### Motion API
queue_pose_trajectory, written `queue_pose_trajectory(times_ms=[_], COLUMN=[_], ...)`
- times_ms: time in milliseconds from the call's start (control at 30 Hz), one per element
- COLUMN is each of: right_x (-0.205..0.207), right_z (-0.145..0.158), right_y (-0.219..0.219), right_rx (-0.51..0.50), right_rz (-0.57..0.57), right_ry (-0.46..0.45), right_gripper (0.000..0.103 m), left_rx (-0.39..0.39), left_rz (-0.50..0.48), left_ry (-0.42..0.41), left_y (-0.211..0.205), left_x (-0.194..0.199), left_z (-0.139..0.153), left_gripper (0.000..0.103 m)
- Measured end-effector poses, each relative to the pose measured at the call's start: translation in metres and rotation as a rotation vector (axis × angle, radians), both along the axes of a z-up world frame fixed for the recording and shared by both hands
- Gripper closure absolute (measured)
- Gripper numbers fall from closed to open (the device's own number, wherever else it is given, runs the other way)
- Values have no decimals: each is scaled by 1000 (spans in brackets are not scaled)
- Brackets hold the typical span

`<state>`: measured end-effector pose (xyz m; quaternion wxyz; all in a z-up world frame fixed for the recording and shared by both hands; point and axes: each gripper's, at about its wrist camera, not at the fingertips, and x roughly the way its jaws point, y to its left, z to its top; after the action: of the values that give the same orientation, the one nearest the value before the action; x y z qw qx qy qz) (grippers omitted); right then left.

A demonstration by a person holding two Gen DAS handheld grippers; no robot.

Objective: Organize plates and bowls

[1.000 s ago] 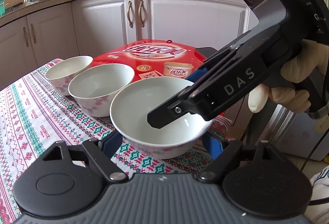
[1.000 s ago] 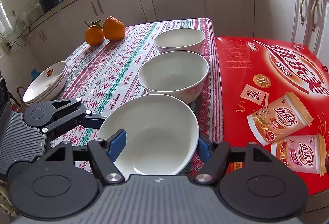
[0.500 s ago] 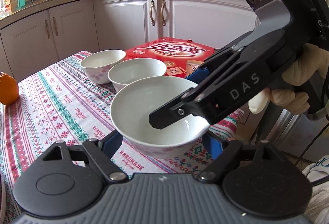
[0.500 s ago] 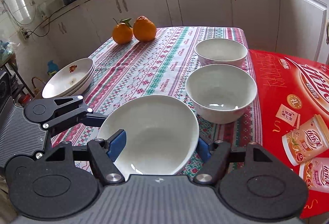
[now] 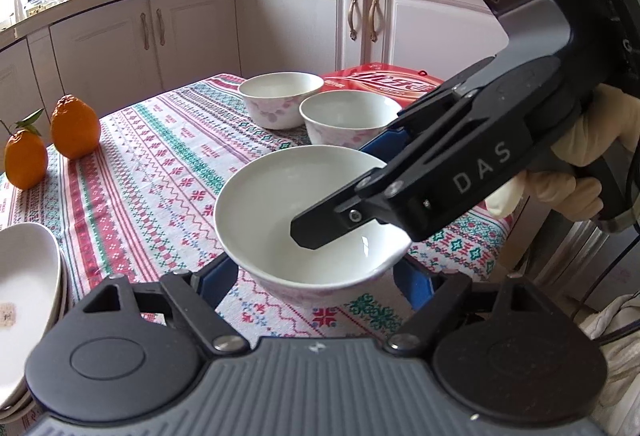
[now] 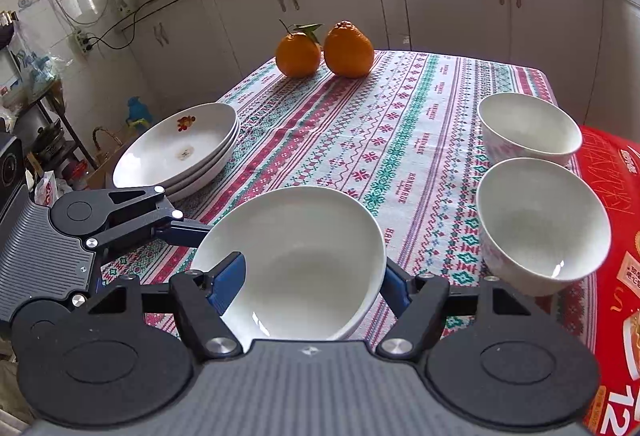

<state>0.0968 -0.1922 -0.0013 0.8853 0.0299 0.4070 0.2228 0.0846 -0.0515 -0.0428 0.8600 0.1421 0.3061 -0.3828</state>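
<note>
A white bowl (image 5: 280, 220) with a pink flower pattern is held above the patterned tablecloth (image 5: 168, 164). My left gripper (image 5: 316, 282) is shut on it from one side and my right gripper (image 6: 308, 278) is shut on it (image 6: 296, 248) from the other. Two more bowls (image 5: 280, 96) (image 5: 348, 116) stand on the table beyond; they also show in the right wrist view (image 6: 528, 126) (image 6: 540, 220). A stack of shallow white plates (image 6: 180, 148) sits at the table's left edge and shows in the left wrist view (image 5: 24, 288).
Two oranges (image 6: 324, 50) stand at the far end of the table. A red printed box (image 6: 616, 236) lies beside the two bowls. White kitchen cabinets (image 5: 304, 28) and a counter with bottles surround the table.
Both grippers have carried the bowl away from the red box and the two other bowls, toward the plate stack. The oranges and plates have come into view.
</note>
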Motion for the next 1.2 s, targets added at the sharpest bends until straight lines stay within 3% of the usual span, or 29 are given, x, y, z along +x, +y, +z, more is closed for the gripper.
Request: queue_pose_trajectory(times_ms=[433, 900, 1067, 1200], right_x=[22, 26, 22, 21], right_z=[-9, -14, -11, -9], right_y=[29, 32, 34, 33], right_rx=[-4, 0, 4, 1], right_rz=[42, 45, 54, 43], right_ry=[17, 28, -4, -16], right_gripper=[27, 25, 3, 0], left_rx=[6, 4, -7, -8], left_rz=[49, 57, 47, 47], left_ry=[23, 34, 24, 19], left_y=[21, 24, 24, 26], left_x=[17, 19, 16, 13], left_z=[-7, -11, -11, -9], left_gripper=[19, 18, 3, 3])
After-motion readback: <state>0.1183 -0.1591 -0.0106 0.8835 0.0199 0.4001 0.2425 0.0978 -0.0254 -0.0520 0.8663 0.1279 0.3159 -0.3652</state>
